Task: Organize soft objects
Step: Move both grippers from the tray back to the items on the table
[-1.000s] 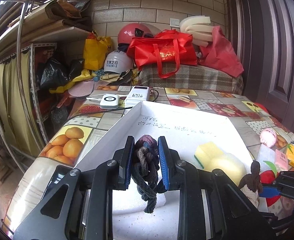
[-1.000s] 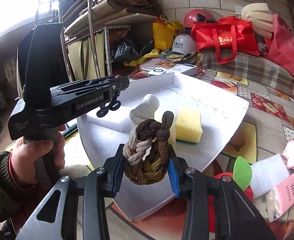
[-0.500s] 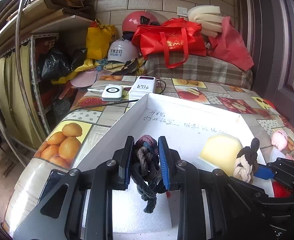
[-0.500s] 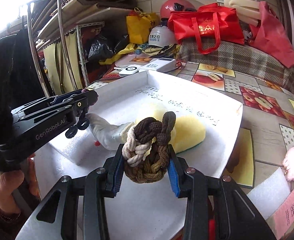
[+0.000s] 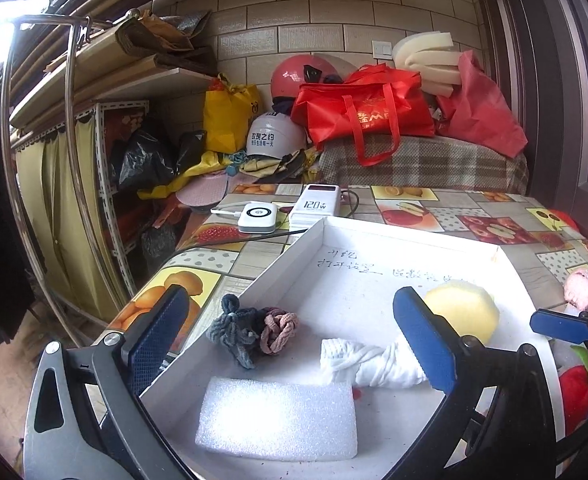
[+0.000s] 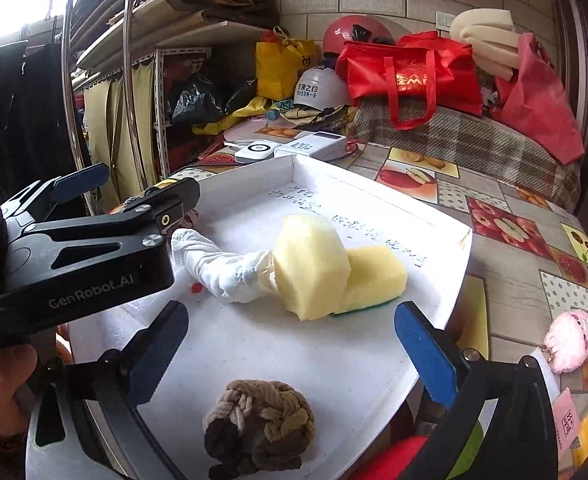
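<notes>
My left gripper (image 5: 289, 304) hovers over the white tray (image 5: 374, 232), its jaws opening wide with nothing pressed. A grey and pink knotted rope (image 5: 253, 330) lies loose on the tray floor between its fingers. My right gripper (image 6: 289, 316) is also opening above the tray (image 6: 374, 184). A brown knotted rope (image 6: 259, 424) rests free on the tray below it. Also in the tray are a white knotted cloth (image 6: 221, 268), two yellow sponges (image 6: 314, 268) and a white foam block (image 5: 277, 420). A hand holds the left gripper (image 6: 133, 190) at the tray's left side.
A pink pompom (image 6: 570, 344), packets and red and green soft items lie on the fruit-print tablecloth right of the tray. A power bank (image 5: 318, 204) and a white charger (image 5: 255, 216) sit behind it. Bags and helmets crowd the back; a metal rack stands left.
Both grippers went from shut to wide open. The grey-pink rope dropped from the left one and the brown rope from the right one into the tray.
</notes>
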Available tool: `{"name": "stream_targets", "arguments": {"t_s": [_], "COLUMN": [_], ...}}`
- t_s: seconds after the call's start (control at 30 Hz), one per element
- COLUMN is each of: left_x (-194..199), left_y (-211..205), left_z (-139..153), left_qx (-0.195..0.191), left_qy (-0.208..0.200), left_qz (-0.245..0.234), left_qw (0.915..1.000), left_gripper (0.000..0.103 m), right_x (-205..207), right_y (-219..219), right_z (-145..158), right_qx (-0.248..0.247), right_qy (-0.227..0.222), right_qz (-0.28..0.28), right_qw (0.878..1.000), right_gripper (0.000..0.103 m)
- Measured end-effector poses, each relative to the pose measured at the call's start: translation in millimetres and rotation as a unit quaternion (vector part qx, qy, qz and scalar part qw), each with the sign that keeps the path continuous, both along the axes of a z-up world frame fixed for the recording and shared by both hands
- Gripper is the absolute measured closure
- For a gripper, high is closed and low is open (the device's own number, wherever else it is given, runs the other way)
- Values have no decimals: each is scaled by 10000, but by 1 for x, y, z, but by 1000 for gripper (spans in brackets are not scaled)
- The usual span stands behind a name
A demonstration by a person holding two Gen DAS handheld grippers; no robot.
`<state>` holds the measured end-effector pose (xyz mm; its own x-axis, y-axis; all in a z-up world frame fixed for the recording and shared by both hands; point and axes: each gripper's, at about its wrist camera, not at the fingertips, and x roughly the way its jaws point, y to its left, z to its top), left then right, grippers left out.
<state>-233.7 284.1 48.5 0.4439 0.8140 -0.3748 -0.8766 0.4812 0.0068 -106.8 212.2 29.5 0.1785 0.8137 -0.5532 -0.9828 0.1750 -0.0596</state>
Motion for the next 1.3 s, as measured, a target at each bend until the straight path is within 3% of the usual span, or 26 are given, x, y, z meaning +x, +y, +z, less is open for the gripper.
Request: {"name": "stream_targets", "arguments": {"t_s": [0.77, 0.93, 1.1, 1.3], "left_x": [-17, -18, -15, 4], "left_y": [-14, -23, -37, -71], "left_z": [4, 4, 4, 3], "left_qx": [310, 420, 408, 186], "left_qy": [-354, -368, -354, -233], "left_qz": [220, 197, -92, -1011], "left_qw": [9987, 9982, 9985, 9944], "left_gripper": [0, 0, 0, 0], "right_x": [-17, -15, -12, 5], "right_y": [-9, -20, -40, -82], "right_z": [7, 10, 9, 14], "right_qx": [399, 602, 626, 948], "right_qy": [-565, -734, -604, -503], "right_qz": [5, -492, -388, -410], "right_qw": [9976, 9943, 9955, 9934], "right_gripper": [0, 0, 0, 0]}}
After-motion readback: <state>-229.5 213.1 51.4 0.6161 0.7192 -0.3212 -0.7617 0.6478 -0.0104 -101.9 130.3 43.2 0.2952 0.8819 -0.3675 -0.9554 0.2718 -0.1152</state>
